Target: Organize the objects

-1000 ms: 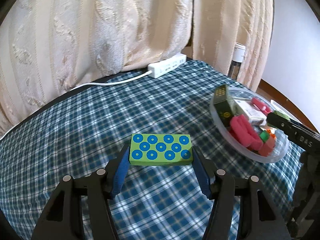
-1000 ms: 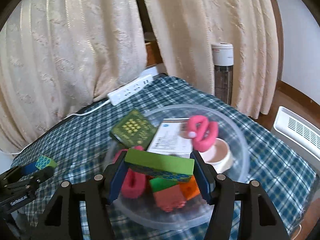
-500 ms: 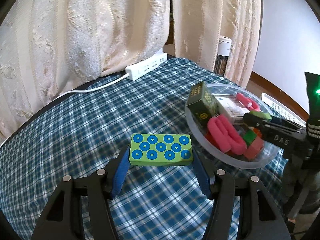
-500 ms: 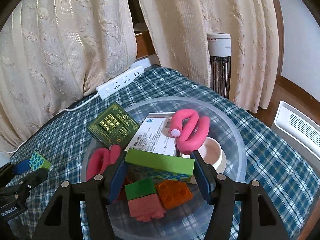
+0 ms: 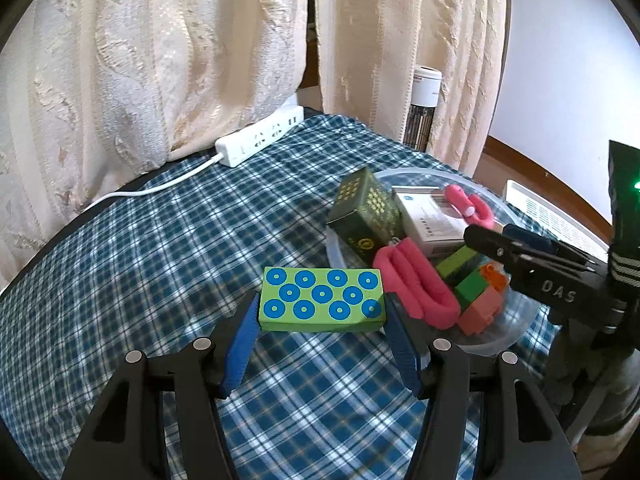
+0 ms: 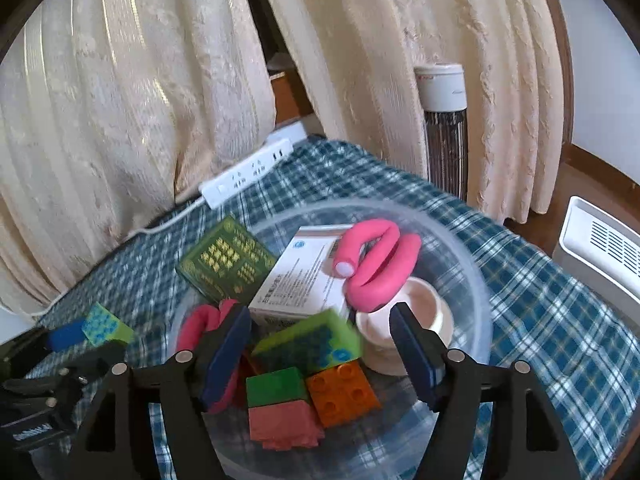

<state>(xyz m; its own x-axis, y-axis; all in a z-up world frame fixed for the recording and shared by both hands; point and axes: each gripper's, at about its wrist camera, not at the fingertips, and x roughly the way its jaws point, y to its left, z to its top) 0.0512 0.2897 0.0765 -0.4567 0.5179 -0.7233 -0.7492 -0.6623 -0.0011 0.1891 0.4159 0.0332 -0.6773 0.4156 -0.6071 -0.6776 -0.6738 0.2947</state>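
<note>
My left gripper (image 5: 322, 312) is shut on a green block with blue dots (image 5: 321, 298) and holds it above the plaid cloth, just left of the clear plastic bowl (image 5: 516, 316). My right gripper (image 6: 320, 344) is open over the bowl (image 6: 476, 280). A second green dotted block (image 6: 308, 340) lies tilted and blurred between its fingers, free of the pads, on the bowl's contents. The bowl holds a dark green box (image 6: 226, 258), a white box (image 6: 300, 276), pink foam pieces (image 6: 376, 264), a cream cup (image 6: 412, 320) and toy bricks (image 6: 312, 404).
A white power strip (image 5: 260, 140) with its cord lies at the far table edge below cream curtains. A tower heater (image 6: 444, 120) and a white appliance (image 6: 604, 248) stand off the table to the right. The left gripper shows at the lower left of the right wrist view (image 6: 80, 336).
My right gripper has opened and let go of its green block, which has dropped into the bowl. My left gripper has carried its block right, closer to the bowl.
</note>
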